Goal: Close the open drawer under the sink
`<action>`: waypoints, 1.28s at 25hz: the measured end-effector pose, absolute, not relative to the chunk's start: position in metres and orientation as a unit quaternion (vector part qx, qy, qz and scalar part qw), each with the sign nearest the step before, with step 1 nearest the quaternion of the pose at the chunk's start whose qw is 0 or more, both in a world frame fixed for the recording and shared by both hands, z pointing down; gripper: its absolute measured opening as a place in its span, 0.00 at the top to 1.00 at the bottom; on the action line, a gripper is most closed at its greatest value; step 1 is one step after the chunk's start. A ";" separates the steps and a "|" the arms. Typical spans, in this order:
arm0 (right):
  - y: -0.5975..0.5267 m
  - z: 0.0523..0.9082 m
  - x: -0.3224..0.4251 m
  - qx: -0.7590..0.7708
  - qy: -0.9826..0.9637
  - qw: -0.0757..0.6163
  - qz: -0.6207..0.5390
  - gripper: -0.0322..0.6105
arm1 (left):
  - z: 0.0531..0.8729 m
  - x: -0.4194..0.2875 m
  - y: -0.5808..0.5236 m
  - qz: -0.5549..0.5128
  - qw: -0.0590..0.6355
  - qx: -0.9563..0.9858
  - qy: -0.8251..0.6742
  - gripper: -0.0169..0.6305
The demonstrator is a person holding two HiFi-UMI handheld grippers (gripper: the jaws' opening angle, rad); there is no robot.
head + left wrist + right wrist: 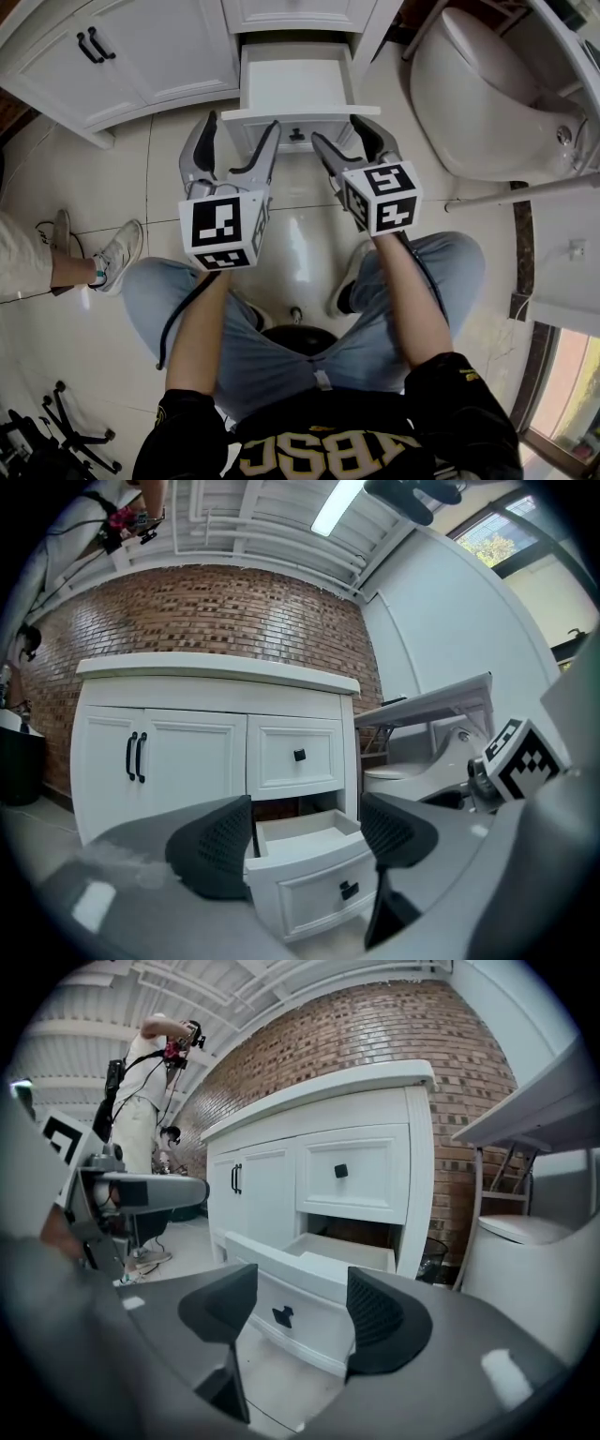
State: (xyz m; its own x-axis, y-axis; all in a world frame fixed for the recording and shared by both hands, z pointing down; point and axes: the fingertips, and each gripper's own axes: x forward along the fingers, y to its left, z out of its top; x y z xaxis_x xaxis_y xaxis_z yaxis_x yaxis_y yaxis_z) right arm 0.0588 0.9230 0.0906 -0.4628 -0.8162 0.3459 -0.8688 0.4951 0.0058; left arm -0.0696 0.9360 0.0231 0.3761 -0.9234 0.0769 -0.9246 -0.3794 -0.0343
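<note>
Drawer (298,89) standing pulled out of the white cabinet (150,56), under a shut upper drawer (298,755); its front and black knob (282,1316) showing between the right gripper's (339,131) jaws, apart from the pads; left gripper (242,124) hovering near the front's left corner; both jaws spread, gripping nothing; toilet (487,94) sitting just right of the drawer.
</note>
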 end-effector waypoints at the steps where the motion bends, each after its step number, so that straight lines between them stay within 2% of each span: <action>1: 0.922 0.094 0.058 0.493 -0.851 0.160 0.086 0.47 | 0.024 -0.070 0.935 0.043 0.009 0.829 -0.557 0.41; 16: 0.896 0.189 0.016 0.407 -0.852 0.317 0.090 0.61 | 0.042 -0.094 0.926 0.073 0.018 0.819 -0.569 0.41; 19: 0.892 0.204 0.004 0.387 -0.849 0.353 0.065 0.67 | 0.044 -0.096 0.923 0.081 0.011 0.819 -0.568 0.41; 22: 0.886 0.213 0.001 0.382 -0.835 0.397 0.015 0.79 | 0.047 -0.098 0.919 0.081 0.016 0.819 -0.568 0.41; 28: 0.866 0.216 -0.001 0.375 -0.812 0.446 -0.028 0.79 | 0.045 -0.102 0.909 0.085 0.013 0.814 -0.575 0.41; 32: 0.842 0.217 -0.002 0.378 -0.799 0.466 -0.034 0.79 | 0.050 -0.107 0.903 0.076 0.036 0.812 -0.578 0.41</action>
State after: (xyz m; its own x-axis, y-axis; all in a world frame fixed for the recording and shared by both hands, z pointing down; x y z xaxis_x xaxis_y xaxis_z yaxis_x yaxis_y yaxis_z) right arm -0.0019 0.8417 0.2171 -0.2794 -0.6356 0.7197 -0.5729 0.7119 0.4062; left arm -0.1068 0.9032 0.0498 0.3207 -0.9327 0.1652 -0.9436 -0.3297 -0.0294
